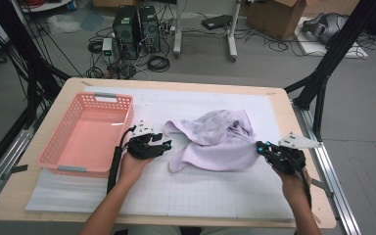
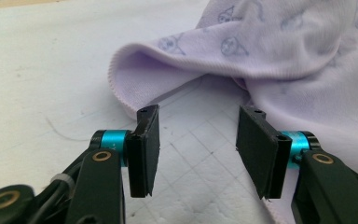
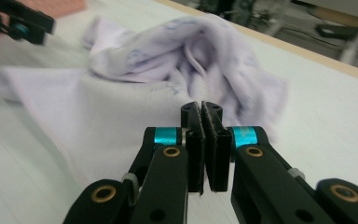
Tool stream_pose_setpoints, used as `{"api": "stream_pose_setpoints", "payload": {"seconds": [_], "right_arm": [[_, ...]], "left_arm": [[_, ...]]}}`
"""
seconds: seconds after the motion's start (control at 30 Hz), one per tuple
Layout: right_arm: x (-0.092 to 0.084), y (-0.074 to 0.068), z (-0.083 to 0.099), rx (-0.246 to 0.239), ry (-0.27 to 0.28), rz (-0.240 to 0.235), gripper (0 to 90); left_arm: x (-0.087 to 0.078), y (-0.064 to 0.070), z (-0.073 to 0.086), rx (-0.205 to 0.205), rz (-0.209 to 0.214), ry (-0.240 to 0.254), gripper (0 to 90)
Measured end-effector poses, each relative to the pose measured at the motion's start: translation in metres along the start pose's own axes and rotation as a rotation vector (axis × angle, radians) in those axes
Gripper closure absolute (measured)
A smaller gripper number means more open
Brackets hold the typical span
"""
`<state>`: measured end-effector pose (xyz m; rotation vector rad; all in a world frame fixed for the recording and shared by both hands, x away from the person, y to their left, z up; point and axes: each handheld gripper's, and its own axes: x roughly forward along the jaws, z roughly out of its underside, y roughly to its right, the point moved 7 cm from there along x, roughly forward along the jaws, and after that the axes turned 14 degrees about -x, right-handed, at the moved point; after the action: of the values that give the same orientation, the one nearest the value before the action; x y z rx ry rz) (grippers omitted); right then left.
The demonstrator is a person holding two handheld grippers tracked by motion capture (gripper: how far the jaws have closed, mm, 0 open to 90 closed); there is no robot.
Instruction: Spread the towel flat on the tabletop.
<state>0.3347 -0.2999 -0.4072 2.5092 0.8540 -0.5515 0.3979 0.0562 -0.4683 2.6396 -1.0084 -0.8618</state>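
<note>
My right gripper has its jaws pressed together with nothing between the pads that I can make out; it sits at the near right edge of the lilac towel, whose hem lies just ahead of the tips. My left gripper has its jaws spread about halfway, empty, with the towel's folded left corner hanging just beyond the left pad, close but not pinched. The towel itself lies crumpled in the middle of the white gridded mat, bunched high toward the far side with a flat flap nearer me. I judge the work barely begun: no corner is gripped, nothing is spread or folded, and the pink basket at my left stands empty. The mat covers a pale wooden table; beyond it the grey floor carries computer towers, tangled cables and a cardboard box.
</note>
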Motion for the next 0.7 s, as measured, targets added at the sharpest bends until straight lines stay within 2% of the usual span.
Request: {"api": "stream_pose_setpoints", "payload": {"seconds": [0.07,0.2,0.27,0.3,0.33,0.4,0.43,0.53,0.57,0.6,0.63,0.67,0.7], "right_arm": [[-0.012,0.005,0.018,-0.015,-0.066,0.04,88.0],[-0.021,0.007,0.049,-0.024,-0.172,0.071,87.9],[-0.02,0.006,0.057,0.011,-0.177,0.056,86.0],[-0.017,0.005,0.059,0.03,-0.165,0.044,81.6],[-0.014,0.004,0.058,0.045,-0.152,0.04,72.6],[-0.009,0.002,0.055,0.058,-0.137,0.041,62.6],[-0.006,0.002,0.053,0.064,-0.132,0.035,61.0],[0.009,-0.001,0.047,0.054,-0.139,0.018,56.2],[0.015,-0.001,0.046,0.053,-0.144,0.009,55.0],[0.022,-0.002,0.045,0.053,-0.151,0.003,53.7],[0.029,-0.003,0.045,0.056,-0.163,-0.004,52.5],[0.037,-0.003,0.046,0.058,-0.178,-0.014,52.3],[0.042,-0.004,0.047,0.063,-0.187,-0.018,52.5]], "left_arm": [[0.003,0.004,0.002,0.005,0.016,-0.012,51.2],[0.012,0.013,0.009,0.021,0.041,-0.046,55.0],[0.018,0.02,0.012,0.024,0.057,-0.063,55.0],[0.023,0.024,0.013,0.03,0.065,-0.073,54.7],[0.026,0.027,0.014,0.033,0.07,-0.083,53.1],[0.032,0.033,0.016,0.035,0.07,-0.099,47.9],[0.036,0.036,0.018,0.05,0.067,-0.114,46.5],[0.045,0.041,0.024,0.14,0.005,-0.202,47.1],[0.045,0.042,0.024,0.166,-0.019,-0.198,48.3],[0.046,0.043,0.025,0.185,-0.022,-0.199,51.3],[0.045,0.045,0.025,0.196,0.0,-0.203,57.9],[0.044,0.047,0.026,0.203,0.017,-0.209,72.1],[0.043,0.048,0.026,0.226,0.012,-0.214,85.0]]}}
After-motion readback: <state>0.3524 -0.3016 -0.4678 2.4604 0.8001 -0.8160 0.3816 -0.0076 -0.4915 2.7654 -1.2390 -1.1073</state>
